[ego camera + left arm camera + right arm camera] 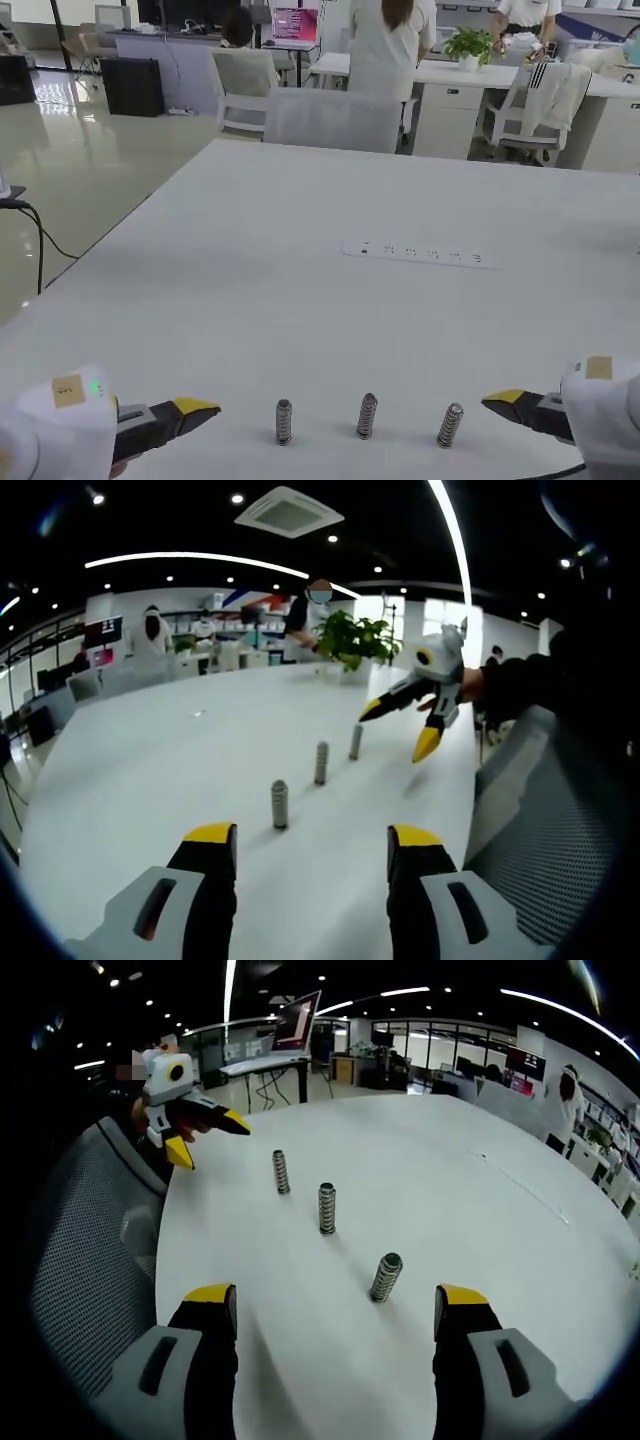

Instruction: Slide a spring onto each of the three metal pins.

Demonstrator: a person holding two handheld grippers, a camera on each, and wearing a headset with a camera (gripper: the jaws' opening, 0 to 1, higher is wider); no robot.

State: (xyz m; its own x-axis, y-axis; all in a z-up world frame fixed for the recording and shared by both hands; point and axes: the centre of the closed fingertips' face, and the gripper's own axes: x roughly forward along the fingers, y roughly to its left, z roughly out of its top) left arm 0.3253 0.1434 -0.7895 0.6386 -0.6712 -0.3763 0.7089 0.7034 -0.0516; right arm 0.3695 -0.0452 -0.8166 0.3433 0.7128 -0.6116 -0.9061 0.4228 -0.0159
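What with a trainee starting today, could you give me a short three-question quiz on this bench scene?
1. Multiple choice: how many springs stand on the white table? A two, B three, C five.
2. True or false: the left claw and the right claw are both open and hold nothing.
3. Fill in: the tilted spring stands nearest the ___ claw.

Key: 1 B; 2 true; 3 right.
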